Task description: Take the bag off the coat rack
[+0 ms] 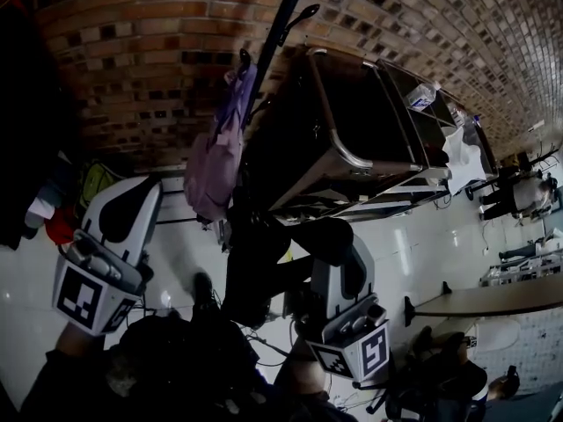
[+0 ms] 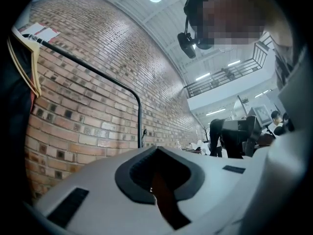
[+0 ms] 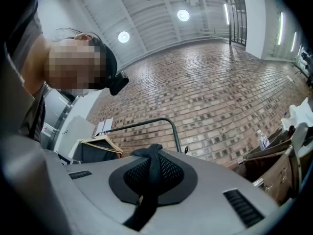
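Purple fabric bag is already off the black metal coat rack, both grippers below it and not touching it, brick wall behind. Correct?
Not quite. The head view shows the purple fabric bag hanging from a hook on the black metal coat rack, not off it. The rest holds: left gripper and right gripper below it, not touching, brick wall behind.

Cart [image 1: 352, 148] beside coat rack [image 1: 283, 25]; floor [image 1: 422, 244] open.

Black coat rack [image 1: 280, 38] stood at frame ctr, purple bag [image 1: 214, 161] hung upper left on it, glossy white floor [image 1: 422, 253] below.
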Action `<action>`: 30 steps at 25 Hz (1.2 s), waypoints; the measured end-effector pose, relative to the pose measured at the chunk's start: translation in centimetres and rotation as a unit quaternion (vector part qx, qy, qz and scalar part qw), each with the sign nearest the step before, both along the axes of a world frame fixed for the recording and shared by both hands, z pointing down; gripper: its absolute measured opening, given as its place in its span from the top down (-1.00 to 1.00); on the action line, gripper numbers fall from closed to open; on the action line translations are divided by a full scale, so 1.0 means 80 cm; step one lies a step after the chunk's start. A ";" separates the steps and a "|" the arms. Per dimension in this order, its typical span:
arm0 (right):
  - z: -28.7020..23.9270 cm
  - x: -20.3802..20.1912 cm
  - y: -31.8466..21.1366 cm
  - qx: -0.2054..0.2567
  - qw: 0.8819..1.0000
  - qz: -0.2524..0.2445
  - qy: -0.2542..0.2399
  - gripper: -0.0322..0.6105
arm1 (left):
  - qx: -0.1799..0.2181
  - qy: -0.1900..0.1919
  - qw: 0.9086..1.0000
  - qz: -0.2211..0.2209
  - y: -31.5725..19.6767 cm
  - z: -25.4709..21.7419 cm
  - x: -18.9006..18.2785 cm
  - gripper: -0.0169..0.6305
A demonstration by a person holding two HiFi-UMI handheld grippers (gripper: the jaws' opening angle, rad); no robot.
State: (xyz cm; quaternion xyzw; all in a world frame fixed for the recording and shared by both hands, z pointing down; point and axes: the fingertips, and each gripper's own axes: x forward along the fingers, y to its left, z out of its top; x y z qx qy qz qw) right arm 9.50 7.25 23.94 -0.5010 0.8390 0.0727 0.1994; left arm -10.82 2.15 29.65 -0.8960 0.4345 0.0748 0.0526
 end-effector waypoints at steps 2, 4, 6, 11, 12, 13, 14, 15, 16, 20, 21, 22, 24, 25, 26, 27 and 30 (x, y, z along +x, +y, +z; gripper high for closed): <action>0.000 -0.011 0.013 0.003 1.000 -0.004 -0.002 0.85 | 0.001 0.000 1.000 -0.001 0.013 0.003 -0.009 0.84; 0.000 -0.021 0.028 0.004 1.000 -0.005 -0.002 0.85 | 0.000 0.001 1.000 -0.001 0.026 0.006 -0.017 0.84; -0.002 -0.032 0.042 0.003 1.000 -0.007 -0.008 0.86 | -0.002 0.004 1.000 0.001 0.041 0.007 -0.026 0.84; -0.011 -0.051 0.069 0.004 1.000 -0.008 -0.016 0.86 | -0.010 -0.003 1.000 -0.002 0.078 0.009 -0.046 0.84; -0.007 -0.052 0.074 0.004 1.000 -0.007 -0.010 0.86 | -0.016 -0.006 1.000 -0.004 0.084 0.013 -0.050 0.84; -0.002 -0.053 0.079 0.003 1.000 -0.006 -0.002 0.85 | -0.018 -0.007 1.000 -0.006 0.090 0.015 -0.053 0.84; 0.003 -0.055 0.084 0.001 1.000 -0.006 0.002 0.86 | -0.016 -0.007 1.000 -0.007 0.095 0.014 -0.056 0.84; 0.006 -0.059 0.086 -0.005 1.000 -0.007 -0.001 0.85 | -0.008 -0.006 1.000 -0.008 0.100 0.012 -0.057 0.84; 0.007 -0.063 0.088 -0.013 1.000 -0.007 -0.008 0.86 | 0.002 -0.003 1.000 -0.009 0.104 0.008 -0.058 0.84; 0.020 -0.066 0.097 -0.033 0.999 -0.010 -0.025 0.85 | 0.008 -0.004 1.000 -0.005 0.118 0.010 -0.057 0.84; 0.025 -0.065 0.100 -0.035 0.999 -0.009 -0.024 0.85 | 0.007 -0.005 1.000 -0.004 0.121 0.011 -0.055 0.84; 0.030 -0.062 0.103 -0.036 0.999 -0.008 -0.020 0.86 | 0.008 -0.004 1.000 -0.002 0.124 0.010 -0.054 0.84; 0.036 -0.059 0.110 -0.038 0.999 -0.005 -0.017 0.85 | 0.009 -0.004 1.000 0.003 0.130 0.009 -0.049 0.84; 0.035 -0.059 0.114 -0.041 0.999 -0.004 -0.023 0.85 | 0.010 -0.005 1.000 0.006 0.133 0.008 -0.046 0.84; 0.034 -0.060 0.117 -0.044 0.999 -0.002 -0.029 0.85 | 0.010 -0.005 1.000 0.009 0.135 0.008 -0.044 0.84; 0.033 -0.059 0.120 -0.045 0.998 -0.001 -0.032 0.86 | 0.009 -0.006 1.000 0.011 0.137 0.009 -0.041 0.84; 0.033 -0.055 0.125 -0.042 0.999 0.003 -0.034 0.85 | 0.006 -0.006 1.000 0.014 0.139 0.012 -0.038 0.84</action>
